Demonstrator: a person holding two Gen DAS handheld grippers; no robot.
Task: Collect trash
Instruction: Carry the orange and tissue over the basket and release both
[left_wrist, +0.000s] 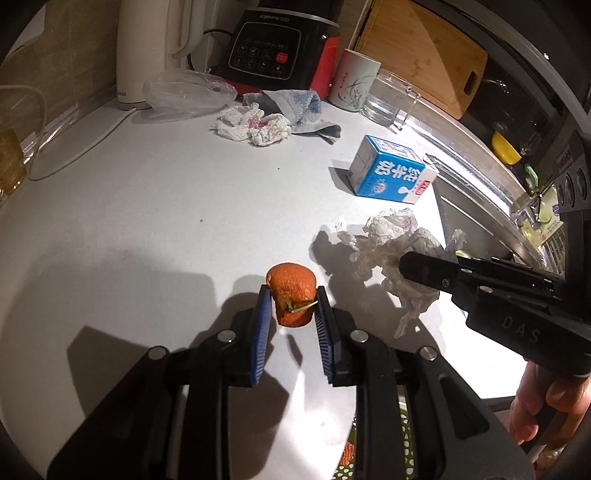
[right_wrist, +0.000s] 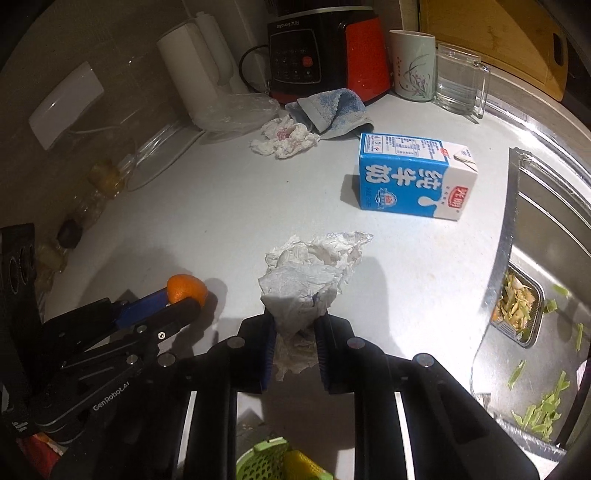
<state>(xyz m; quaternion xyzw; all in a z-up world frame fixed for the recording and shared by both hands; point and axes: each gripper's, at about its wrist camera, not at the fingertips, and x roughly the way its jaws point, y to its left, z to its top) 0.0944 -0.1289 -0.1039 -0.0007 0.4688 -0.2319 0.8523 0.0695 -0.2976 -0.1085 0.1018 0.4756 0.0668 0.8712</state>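
An orange mandarin peel (left_wrist: 291, 291) with a small stem is pinched between the blue pads of my left gripper (left_wrist: 292, 306), just above the white counter (left_wrist: 166, 221). My right gripper (right_wrist: 295, 317) is shut on a crumpled white paper wad (right_wrist: 306, 273), which bulges up past the fingertips. In the right wrist view the left gripper (right_wrist: 184, 301) sits to the left with the peel (right_wrist: 184, 288) at its tip. In the left wrist view the right gripper (left_wrist: 410, 266) reaches into the wad (left_wrist: 384, 236) from the right. Further back lie a blue milk carton (right_wrist: 410, 177) on its side and a pink-stained tissue (right_wrist: 284, 138).
At the back stand a white kettle (left_wrist: 144, 48), a black and red appliance (left_wrist: 280, 44), a clear plastic bag (left_wrist: 184, 92), a blue towel (left_wrist: 295, 107), a cup (right_wrist: 413, 66) and a glass mug (right_wrist: 461, 81). A steel sink (right_wrist: 535, 258) with vegetable scraps lies right. A green basket (right_wrist: 266, 461) sits below the counter edge.
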